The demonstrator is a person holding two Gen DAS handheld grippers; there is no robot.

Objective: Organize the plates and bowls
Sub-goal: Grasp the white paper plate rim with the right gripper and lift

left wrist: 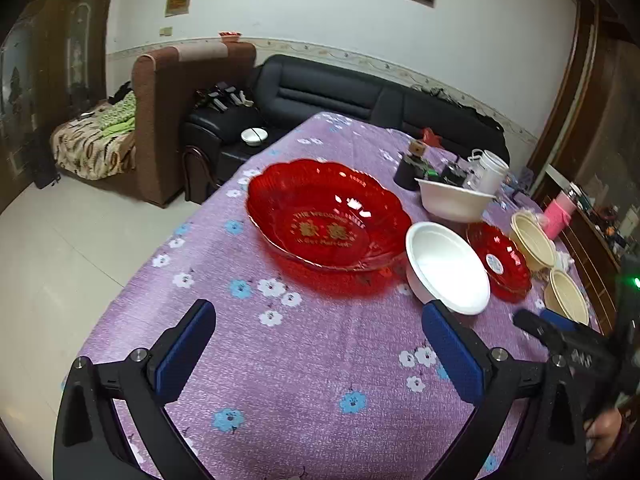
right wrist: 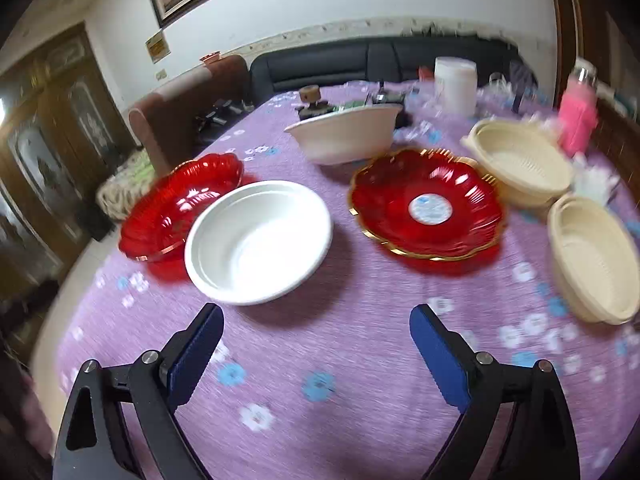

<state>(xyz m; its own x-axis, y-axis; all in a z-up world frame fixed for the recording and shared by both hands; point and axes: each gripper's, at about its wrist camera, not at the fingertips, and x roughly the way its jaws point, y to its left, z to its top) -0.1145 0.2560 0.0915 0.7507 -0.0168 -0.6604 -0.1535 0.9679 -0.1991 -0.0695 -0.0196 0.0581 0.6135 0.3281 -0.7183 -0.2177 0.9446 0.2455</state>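
**Nothing stacked yet**

Left tool (left wrist: 316, 328) and right tool (right wrist: 316, 330) both spread apart, empty, hovering over the worktop (right wrist: 360, 360). Landmark: near white bowl (right wrist: 258, 242). Big red plate (left wrist: 326, 214) touches its left; small red plate (right wrist: 426, 204) right; second white bowl (right wrist: 346, 134) behind; two cream bowls (right wrist: 520, 162) far right. All sorting remains.

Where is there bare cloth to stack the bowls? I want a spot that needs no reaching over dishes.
Bare tablecloth lies nearest both open grippers, bordered by the near white bowl, the small red plate and the cream bowls. Beyond that the dishes crowd together, with clutter around the white jar.
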